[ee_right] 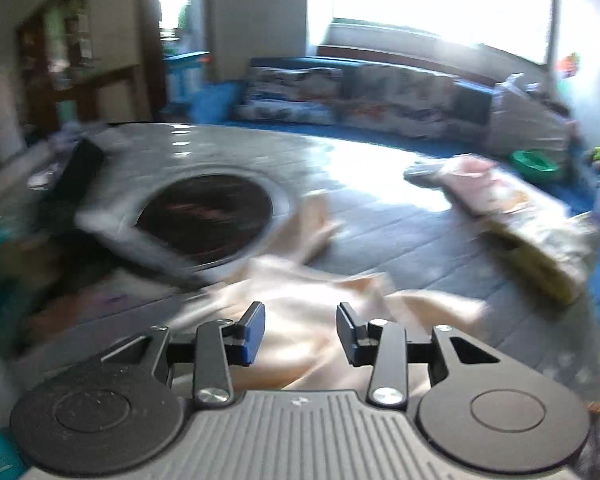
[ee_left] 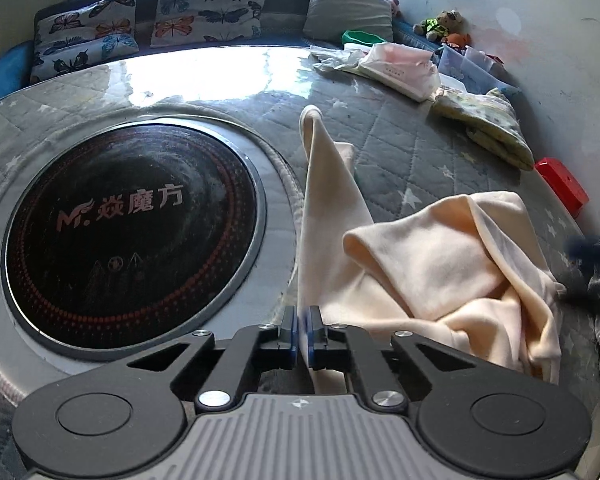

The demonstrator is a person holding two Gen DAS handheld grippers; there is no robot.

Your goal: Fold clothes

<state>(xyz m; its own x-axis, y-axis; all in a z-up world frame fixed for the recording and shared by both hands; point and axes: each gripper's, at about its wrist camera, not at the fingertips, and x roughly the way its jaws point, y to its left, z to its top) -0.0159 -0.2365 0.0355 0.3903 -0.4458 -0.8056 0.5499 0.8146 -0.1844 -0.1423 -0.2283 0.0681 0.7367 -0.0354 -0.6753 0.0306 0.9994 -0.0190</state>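
Two hand-held grippers: left (ee_left: 302, 330) pinches cream garment (ee_left: 440, 264) edge; right (ee_right: 301, 334) released above it.

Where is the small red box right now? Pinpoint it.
In the left wrist view the small red box sits at the right edge of the grey quilted table cover, just beyond the folded yellow-green patterned cloth.

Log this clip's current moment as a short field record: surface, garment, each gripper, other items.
surface: quilted grey table cover with a round black cooktop set in it
garment: cream cloth, crumpled, unfolded
left gripper: shut on the cloth's edge
right gripper: open above the cloth, nothing gripped
other items: folded clothes at the far side, red box
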